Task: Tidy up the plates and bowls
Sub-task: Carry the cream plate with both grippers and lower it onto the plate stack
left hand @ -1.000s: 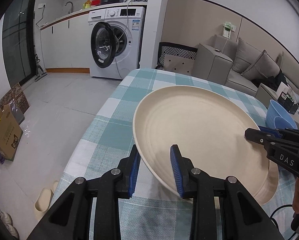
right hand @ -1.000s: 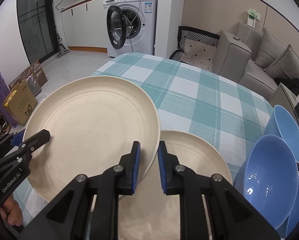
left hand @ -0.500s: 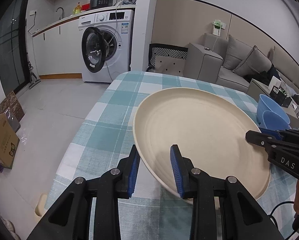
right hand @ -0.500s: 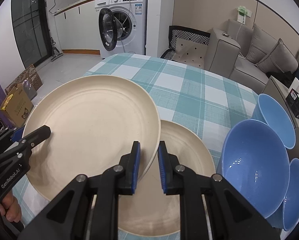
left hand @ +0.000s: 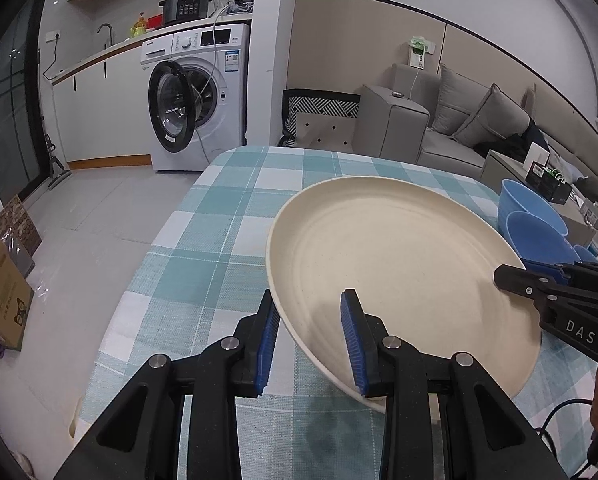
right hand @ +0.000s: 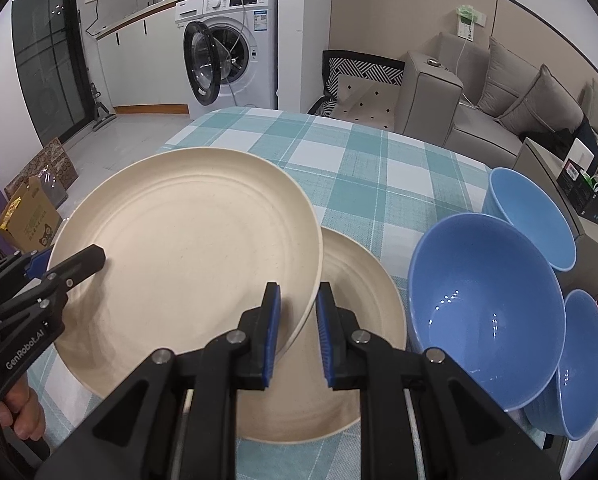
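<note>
While both sets of jaws pinch opposite edges of the same cream plate [right hand: 187,256], I judge it stiff, light and smooth enough to slide if either grip slackens. My right gripper [right hand: 297,328] has its blue pads nearly together on the plate's right rim, one pad above the lip and one below. My left gripper [left hand: 310,338] clamps the near-left rim in its own view with its jaws narrow but a little wider, because the rim sits slanted between the pads. The rim is the only sensible place to take hold; a shallow lip gives little bite, so I'd say two opposed grips suit it better than one.

Held clear of the checked tablecloth [right hand: 363,168], the plate tilts, its right edge overlapping a second cream plate [right hand: 359,280] that lies flat on the table below it. Just beside that lower plate stand three blue bowls [right hand: 487,304], close together.

Both grippers point forward and downward across the table. A hand [right hand: 19,412] shows under the left gripper in the right wrist view.
</note>
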